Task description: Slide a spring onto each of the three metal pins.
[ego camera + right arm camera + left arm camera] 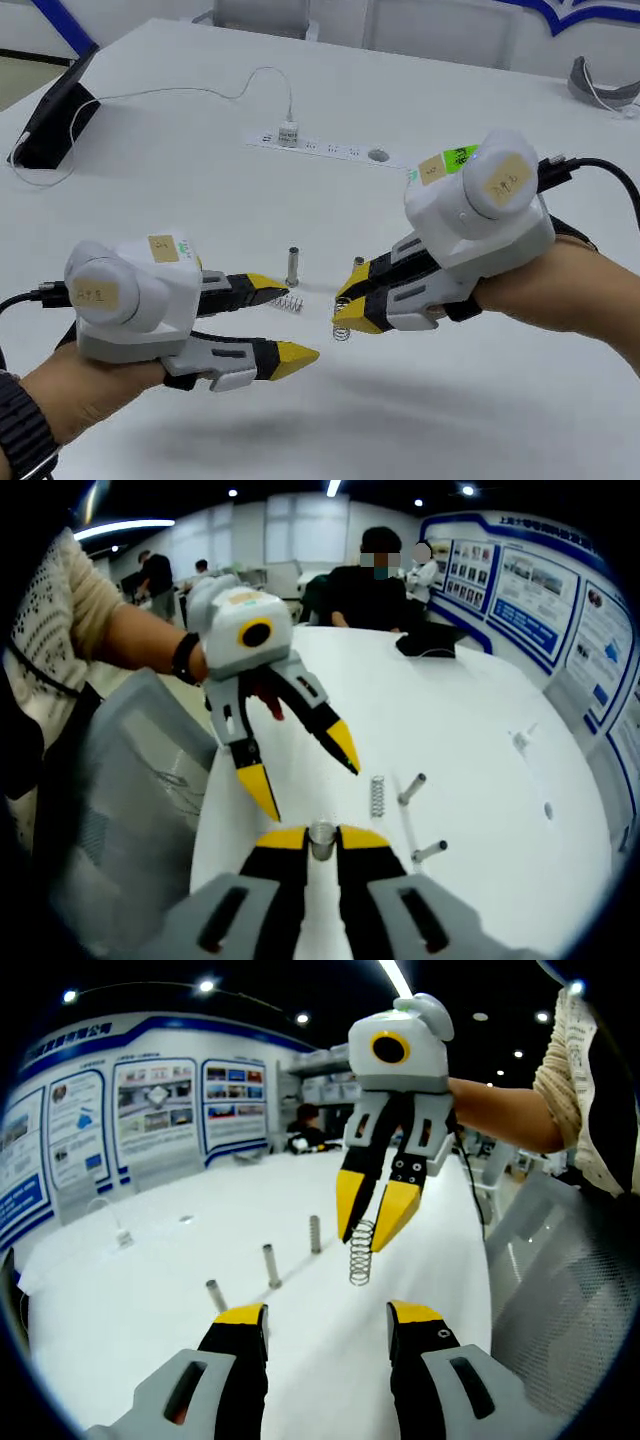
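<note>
Three short metal pins stand upright on the white table; in the left gripper view they are a near pin (216,1295), a middle pin (270,1265) and a far pin (314,1233), all bare. My right gripper (342,312) is shut on a spring (360,1260), which hangs from its tips just above the table, right of the pins. That spring (321,840) appears end-on between the right gripper's own jaws. A second spring (288,302) lies on the table beside a pin (293,265). My left gripper (298,320) is open and holds nothing, facing the right gripper.
A white power strip (320,147) with a cable lies farther back. A black tablet stand (55,110) sits at the far left. Two people (380,575) sit at the table's far end. A grey mesh chair (140,780) stands by the table edge.
</note>
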`<action>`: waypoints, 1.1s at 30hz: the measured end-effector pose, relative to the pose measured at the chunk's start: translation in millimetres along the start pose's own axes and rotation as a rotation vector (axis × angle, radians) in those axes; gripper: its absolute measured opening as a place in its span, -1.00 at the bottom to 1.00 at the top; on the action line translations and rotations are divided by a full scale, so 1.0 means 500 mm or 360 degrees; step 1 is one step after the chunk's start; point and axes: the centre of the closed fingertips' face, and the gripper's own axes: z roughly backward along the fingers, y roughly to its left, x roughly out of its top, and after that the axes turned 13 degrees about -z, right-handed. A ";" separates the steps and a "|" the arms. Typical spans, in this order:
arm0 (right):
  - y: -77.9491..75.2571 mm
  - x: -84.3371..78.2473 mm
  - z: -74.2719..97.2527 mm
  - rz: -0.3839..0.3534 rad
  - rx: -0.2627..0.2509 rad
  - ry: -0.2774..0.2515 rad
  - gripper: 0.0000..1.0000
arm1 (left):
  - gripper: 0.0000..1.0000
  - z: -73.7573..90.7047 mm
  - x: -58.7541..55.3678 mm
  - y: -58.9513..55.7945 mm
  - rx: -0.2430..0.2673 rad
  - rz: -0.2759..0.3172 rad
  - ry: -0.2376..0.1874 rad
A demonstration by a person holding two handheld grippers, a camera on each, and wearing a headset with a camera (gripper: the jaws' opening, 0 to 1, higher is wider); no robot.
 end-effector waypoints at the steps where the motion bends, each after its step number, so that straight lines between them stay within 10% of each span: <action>1: -0.003 -0.001 0.001 -0.0005 -0.0006 -0.0002 -0.76 | -0.01 0.002 0.000 0.002 0.0012 0.0004 -0.0001; 33: -0.188 0.035 0.040 -0.0241 -0.0362 -0.0273 -0.76 | 0.10 0.035 -0.010 0.019 0.0142 0.0105 0.0005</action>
